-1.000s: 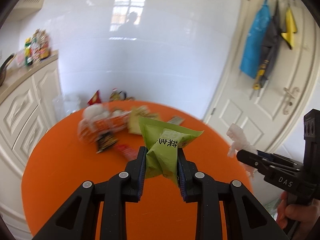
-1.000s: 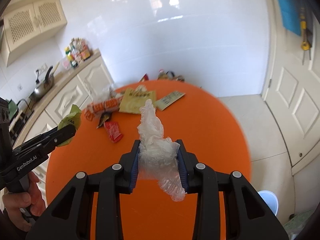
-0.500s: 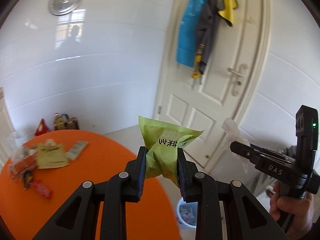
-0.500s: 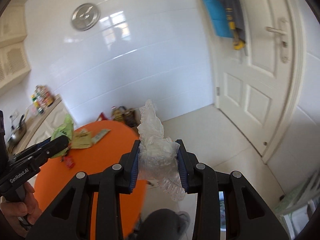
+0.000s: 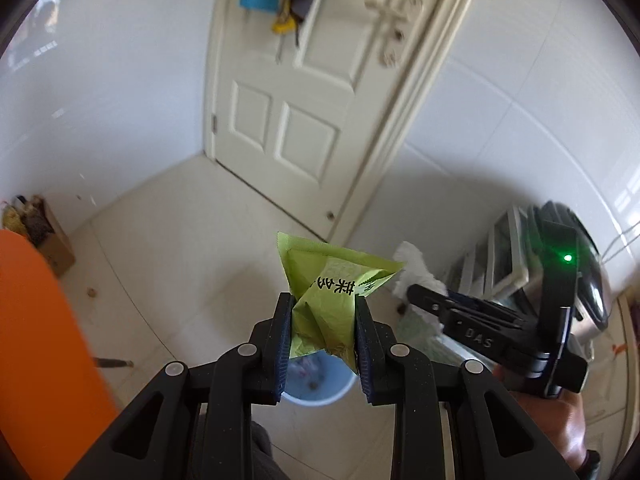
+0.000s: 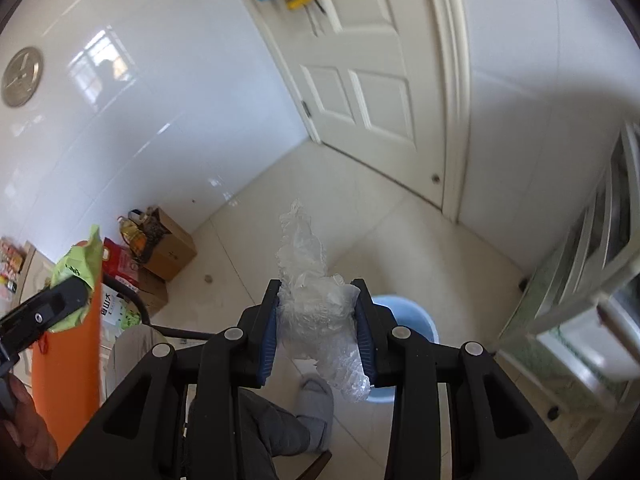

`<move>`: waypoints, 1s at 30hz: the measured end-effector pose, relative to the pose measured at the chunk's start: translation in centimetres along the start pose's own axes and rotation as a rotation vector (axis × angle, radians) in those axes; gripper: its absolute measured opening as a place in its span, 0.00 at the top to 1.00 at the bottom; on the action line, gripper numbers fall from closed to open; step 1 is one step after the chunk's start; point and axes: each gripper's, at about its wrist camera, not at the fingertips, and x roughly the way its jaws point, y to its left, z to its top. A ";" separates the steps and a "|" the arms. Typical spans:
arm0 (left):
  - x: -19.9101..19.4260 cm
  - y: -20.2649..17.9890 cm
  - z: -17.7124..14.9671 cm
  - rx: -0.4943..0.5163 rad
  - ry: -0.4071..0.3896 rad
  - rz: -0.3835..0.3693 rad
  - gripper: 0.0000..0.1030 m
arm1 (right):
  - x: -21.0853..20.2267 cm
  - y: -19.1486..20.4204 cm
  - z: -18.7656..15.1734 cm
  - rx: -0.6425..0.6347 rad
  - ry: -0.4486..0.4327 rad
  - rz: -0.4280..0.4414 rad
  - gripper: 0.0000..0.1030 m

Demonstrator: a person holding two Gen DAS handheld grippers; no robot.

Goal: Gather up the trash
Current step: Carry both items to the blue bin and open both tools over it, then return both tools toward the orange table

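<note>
Holding one piece of trash in each tool, I stand over the floor with the blue bin [image 5: 320,390] low in the centre of both views. My left gripper [image 5: 323,340] is clenched on a green wrapper [image 5: 328,292]; the wrapper is crumpled between the pads and its top corner sticks up above them. My right gripper [image 6: 316,320] is clamped on a clear plastic film [image 6: 316,304], which rises above the fingers and also hangs down below them like a loose tail.

In the left view the bin sits directly under the green wrapper, partly hidden behind the fingers. In the right view only its rim [image 6: 416,320] shows to the right of the gripper, so I judge that the right tool is not so well centred over the opening. The orange table [image 5: 36,360] is at the left edge of the frame, behind the action now.

What can go wrong from here is mostly the drop. Both pieces are very light — if I release them from this height, I think they can drift sideways and land on the tiles beside the bin. The film is the bigger risk: it may cling to the rubber pad and not fall at all. Also my slipper [image 6: 316,404] is just beside the bin at the bottom of the right view, so a careless step could push it away. Lowering closer before opening seems safer to me.
</note>
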 end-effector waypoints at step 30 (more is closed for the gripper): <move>20.2 1.9 7.2 -0.065 0.273 0.177 0.19 | 10.7 -7.4 -1.3 0.228 0.166 -0.064 0.00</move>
